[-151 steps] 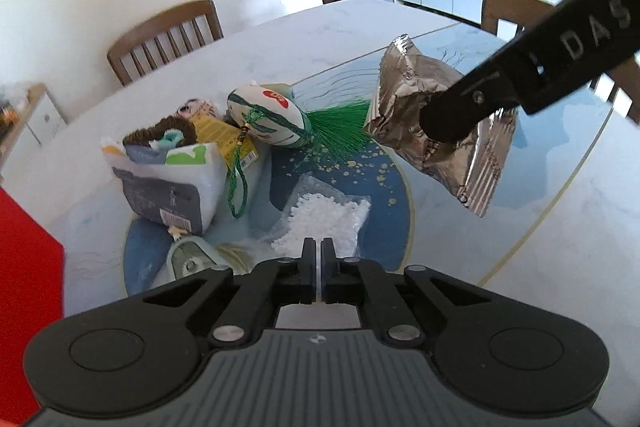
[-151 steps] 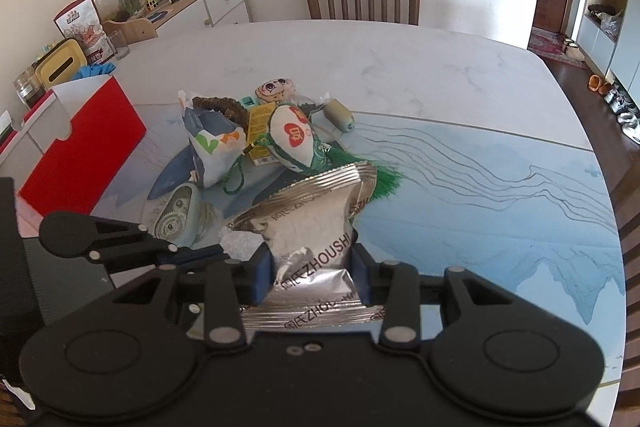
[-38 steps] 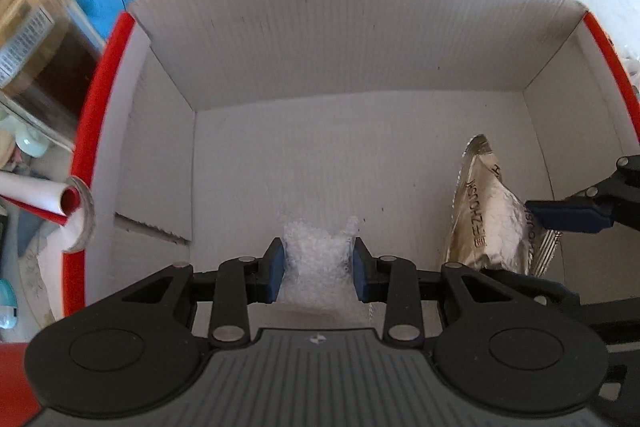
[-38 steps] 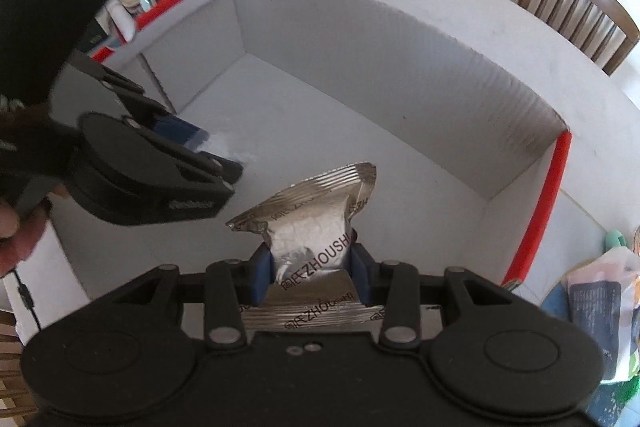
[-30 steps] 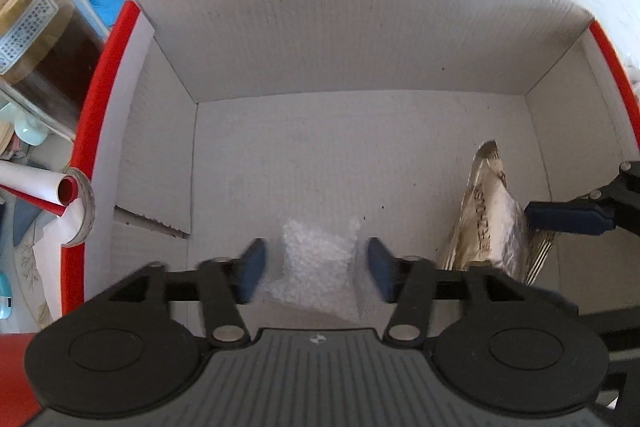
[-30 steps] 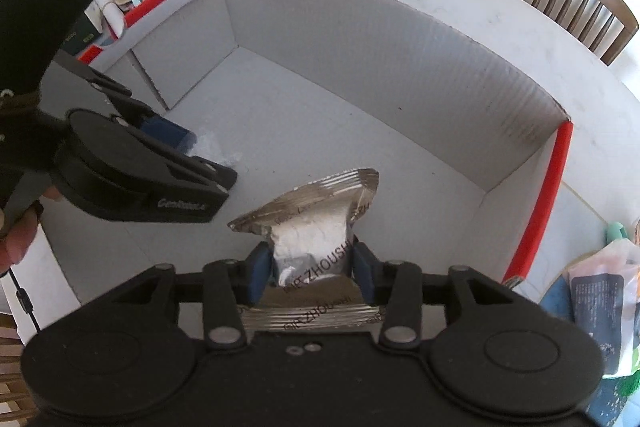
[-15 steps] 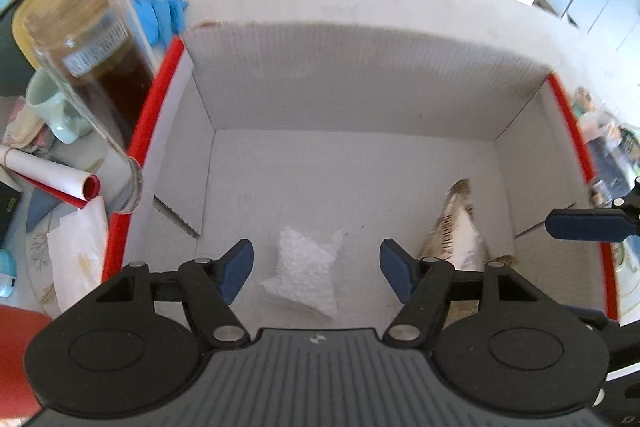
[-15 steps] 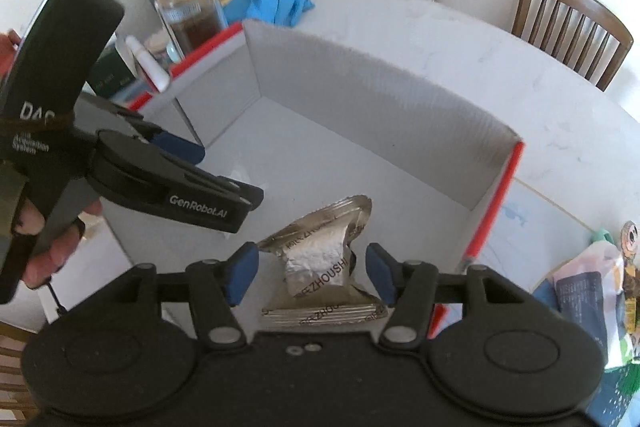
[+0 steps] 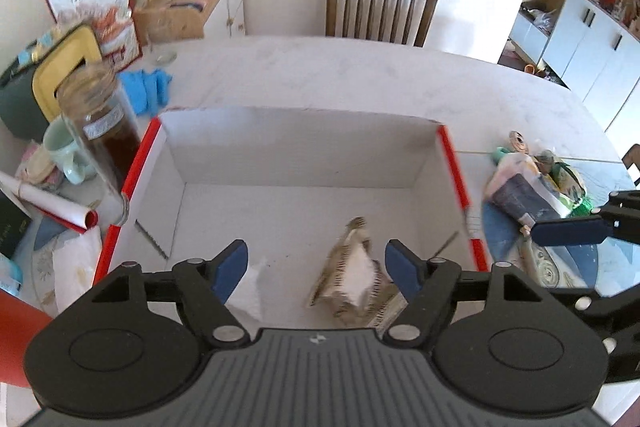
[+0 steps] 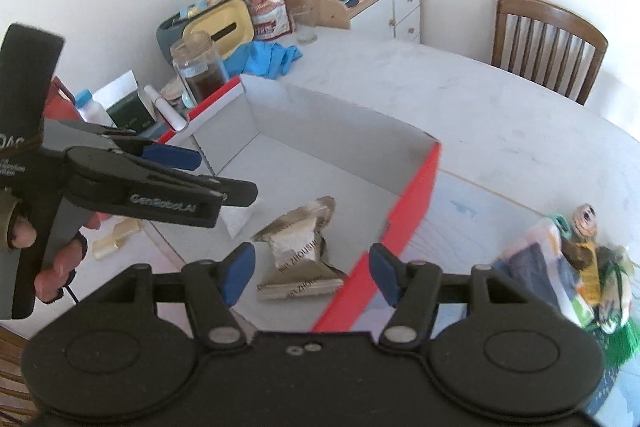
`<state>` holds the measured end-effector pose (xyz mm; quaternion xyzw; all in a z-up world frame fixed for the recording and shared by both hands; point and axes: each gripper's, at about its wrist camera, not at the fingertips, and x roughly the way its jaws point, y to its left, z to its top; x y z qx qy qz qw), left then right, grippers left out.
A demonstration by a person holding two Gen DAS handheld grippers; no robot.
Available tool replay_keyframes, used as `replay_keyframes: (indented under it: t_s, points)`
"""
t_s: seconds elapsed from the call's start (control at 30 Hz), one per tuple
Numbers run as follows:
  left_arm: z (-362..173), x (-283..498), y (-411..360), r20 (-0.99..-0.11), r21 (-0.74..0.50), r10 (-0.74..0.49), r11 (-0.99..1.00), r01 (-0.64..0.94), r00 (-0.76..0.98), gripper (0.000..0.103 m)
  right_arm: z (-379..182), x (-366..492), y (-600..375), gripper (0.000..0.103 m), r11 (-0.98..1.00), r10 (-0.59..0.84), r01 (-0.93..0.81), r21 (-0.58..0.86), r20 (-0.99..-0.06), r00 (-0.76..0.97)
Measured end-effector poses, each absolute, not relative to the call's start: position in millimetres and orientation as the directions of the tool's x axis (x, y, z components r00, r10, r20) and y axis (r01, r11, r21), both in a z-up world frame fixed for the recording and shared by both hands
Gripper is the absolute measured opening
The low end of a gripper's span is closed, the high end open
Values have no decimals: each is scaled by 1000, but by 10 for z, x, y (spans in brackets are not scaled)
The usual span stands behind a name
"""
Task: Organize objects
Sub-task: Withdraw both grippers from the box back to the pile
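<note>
We hold the left gripper (image 9: 316,269) above the near side of the red-edged cardboard box (image 9: 298,137), its blue pads spread wide with nothing between them; the jaws have just been opening. The right gripper (image 10: 306,273) hangs over the box's near right corner, also spread wide and empty, and its jaws have just been opening too. In the left view its blue tip shows at the far right, above the table outside the box.

Both things we carried now lie on the white floor of the box. The silver foil pouch (image 9: 352,285) sits crumpled near the front wall, toward the right side. The clear bag of white granules (image 9: 250,291) lies to its left, partly hidden behind the left finger. The two are near each other but apart.

Outside the box, to its right, a pile of small items (image 10: 576,267) waits on the blue-patterned table (image 10: 500,131). To the left of the box stands a glass jar (image 9: 102,119) of dark liquid, just beside the red wall.
</note>
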<state>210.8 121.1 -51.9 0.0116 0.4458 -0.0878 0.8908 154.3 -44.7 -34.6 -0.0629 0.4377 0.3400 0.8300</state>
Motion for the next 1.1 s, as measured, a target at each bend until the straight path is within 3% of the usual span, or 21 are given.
replay_keyframes:
  t_s: [0.13,0.2,0.27,0.5,0.67,0.77,1.1]
  points:
    - [-408,2004,1009,-771,-46,-145,984,173,620,79,-267,1483,-788,63,769,524,-605,206,-746,412]
    - [-348,1936,896,-762,-59,-168,980,191,626,81,-231,1457,-974,72,779,519,-595,197,-736,436]
    - [-302,1887,779,-751,-64,-189,974,215,633,86,-194,1426,-1170,74,791,510,-584,182,-724,464]
    - [-274,1759,338,-742,-111,-257,958,264,619,86,-174,1406,-1954,80,852,440,-501,151,-724,531]
    - [-335,1707,25,-743,-136,-292,947,291,602,93,-227,1436,-2483,81,888,394,-434,148,-731,557]
    - [-396,1667,-186,-733,-123,-297,943,310,612,102,-277,1477,-2738,81,907,363,-398,139,-738,569]
    - [-786,1588,-868,-736,-100,-304,933,346,605,103,-486,1708,-3217,81,921,332,-368,129,-756,565]
